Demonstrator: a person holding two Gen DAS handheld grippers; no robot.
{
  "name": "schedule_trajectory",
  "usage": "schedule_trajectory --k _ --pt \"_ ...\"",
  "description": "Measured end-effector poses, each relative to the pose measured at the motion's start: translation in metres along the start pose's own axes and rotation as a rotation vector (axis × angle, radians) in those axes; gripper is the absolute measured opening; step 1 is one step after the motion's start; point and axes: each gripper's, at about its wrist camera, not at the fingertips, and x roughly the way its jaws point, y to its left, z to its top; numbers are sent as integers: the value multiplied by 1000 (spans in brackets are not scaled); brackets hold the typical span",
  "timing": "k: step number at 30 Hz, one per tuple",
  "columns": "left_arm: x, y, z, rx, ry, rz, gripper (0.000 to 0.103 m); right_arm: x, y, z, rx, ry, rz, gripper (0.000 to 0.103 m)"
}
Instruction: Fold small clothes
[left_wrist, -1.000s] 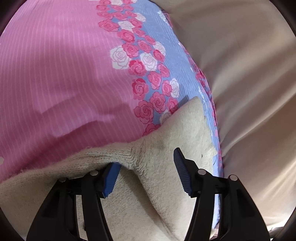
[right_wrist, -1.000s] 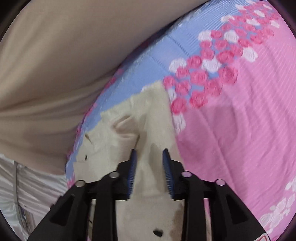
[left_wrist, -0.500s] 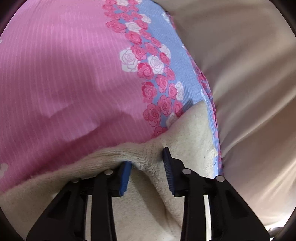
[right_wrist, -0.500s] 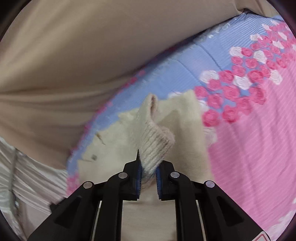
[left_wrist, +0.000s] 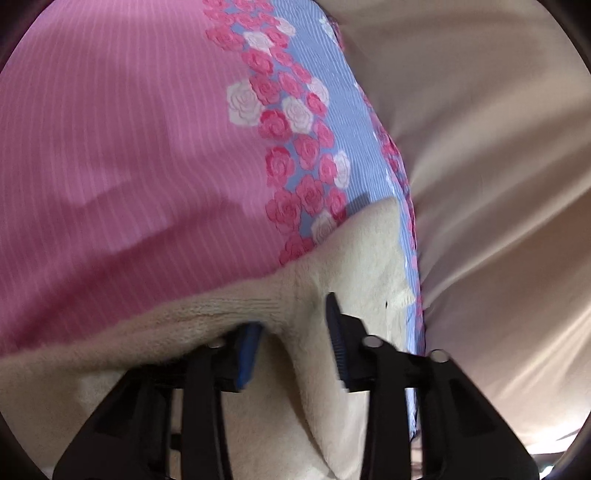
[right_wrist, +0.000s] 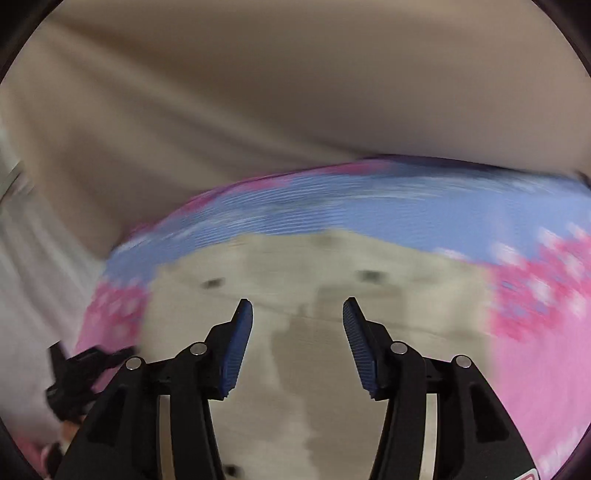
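A small cream knit garment (left_wrist: 354, 258) lies on a pink and blue rose-print bedsheet (left_wrist: 129, 147). My left gripper (left_wrist: 293, 325) has its blue-padded fingers on either side of a raised ridge of the cream fabric, with its left finger tucked under a fold; whether it pinches the cloth is unclear. My right gripper (right_wrist: 297, 317) is open and empty just above the flat cream garment (right_wrist: 332, 258), which shows small dark buttons. The right wrist view is blurred by motion.
A beige drape or wall (left_wrist: 480, 129) runs along the bed's far edge, also in the right wrist view (right_wrist: 258, 92). The other gripper's black frame (right_wrist: 81, 376) shows at the lower left of the right wrist view.
My right gripper has let go of the ribbed cream fold, opened wide and swung round over the garment. My left gripper has closed in from wide open around the fabric ridge.
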Motion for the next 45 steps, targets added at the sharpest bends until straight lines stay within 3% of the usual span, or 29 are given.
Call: schedule_trajectory --k 3,7,11,13,18,21,23,24,26,28,30,32,35,37,38,39,42,44,45 --pt "-4 5 5 -1 -5 -15 15 66 56 28 -121 107 105 51" --pt "-6 17 9 -9 -2 -13 15 152 107 58 -241 214 93 51" --pt "-5 20 9 2 4 -22 15 189 132 46 -267 323 98 50" --pt "-6 20 8 18 0 -24 15 205 149 40 -306 383 113 8" --pt "-18 24 11 35 -68 -24 15 206 183 56 -349 281 184 5" --pt "-14 33 15 14 -73 -18 16 227 182 57 -353 277 94 2" --pt "-14 27 13 75 -90 8 16 247 172 51 -327 363 36 8" --pt "-15 25 11 92 -95 20 16 241 166 53 -300 337 49 8" --pt "-21 25 10 73 -92 13 17 202 150 62 -203 214 141 11" --pt "-27 29 8 46 -74 -15 17 154 124 63 -127 123 209 22" --pt "-35 30 4 59 -55 -19 26 97 80 47 -68 19 217 47" --pt "-50 28 -5 108 -41 -4 36 55 34 22 -35 -30 147 48" --pt "-76 12 -21 218 -44 -12 38 4 -51 -21 60 -29 -55 49" --pt "-90 -11 -23 322 -92 -8 50 -21 -101 -44 150 -14 -169 50" --pt "-91 -25 -21 364 -134 8 64 -31 -122 -52 192 -17 -218 51" --pt "-88 -35 -16 386 -160 18 69 -36 -135 -57 218 -25 -251 51" --pt "-49 -67 10 438 -163 65 69 -35 -166 -71 308 11 -284 51" --pt "-7 -78 30 461 -115 117 67 -28 -175 -82 348 29 -255 51" --pt "15 -80 37 464 -81 170 55 -25 -175 -85 356 34 -241 50"
